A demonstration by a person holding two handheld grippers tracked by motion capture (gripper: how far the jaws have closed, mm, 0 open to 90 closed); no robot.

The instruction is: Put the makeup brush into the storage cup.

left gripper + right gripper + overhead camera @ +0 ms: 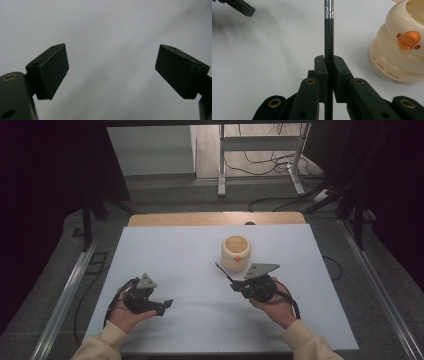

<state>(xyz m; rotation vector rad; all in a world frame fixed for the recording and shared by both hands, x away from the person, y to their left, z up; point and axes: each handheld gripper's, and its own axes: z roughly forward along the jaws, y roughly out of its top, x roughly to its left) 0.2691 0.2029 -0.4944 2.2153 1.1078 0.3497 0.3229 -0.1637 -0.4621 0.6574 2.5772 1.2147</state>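
We see the right gripper (329,65) with jaws clamped on a slim black rod (328,37) with a silver tip — just left of the cream cup (235,252) at frame center — while the left gripper (112,72) gapes wide, empty.

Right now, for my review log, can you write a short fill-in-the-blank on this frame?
1. The right gripper is shut on a thin black ____.
2. The left gripper has its jaws ____.
3. The cream cup bears an ____ mark on its side.
Missing: pen; open; orange
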